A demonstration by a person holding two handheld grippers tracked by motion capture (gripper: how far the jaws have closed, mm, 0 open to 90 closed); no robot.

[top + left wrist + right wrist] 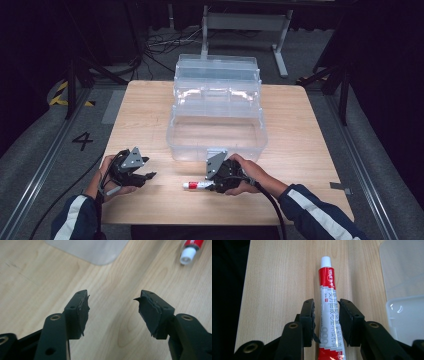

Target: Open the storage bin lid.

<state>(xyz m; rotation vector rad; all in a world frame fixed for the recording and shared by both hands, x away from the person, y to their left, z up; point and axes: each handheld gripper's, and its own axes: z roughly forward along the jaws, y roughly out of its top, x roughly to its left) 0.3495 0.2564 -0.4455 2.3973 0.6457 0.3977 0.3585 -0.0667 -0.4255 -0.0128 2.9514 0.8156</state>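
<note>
A red and white tube [196,185] with a white cap lies flat on the wooden table [300,155] near the front edge. My right gripper [213,187] is low over it; in the right gripper view the tube [328,297] runs lengthwise between the jaws of my right gripper [326,312], with a thin gap on each side, cap pointing away. My left gripper [148,176] sits at the front left, open, jaws aimed right. The left gripper view has my left gripper [113,307] above bare wood and the tube's cap [187,256] at the top right.
A clear plastic box [175,145] with tiered trays folded open stands at the table's middle and back. Its corner [95,250] lies ahead of the left jaws, and its wall [404,277] is to the right of the right jaws. A metal stand and cables are beyond the table.
</note>
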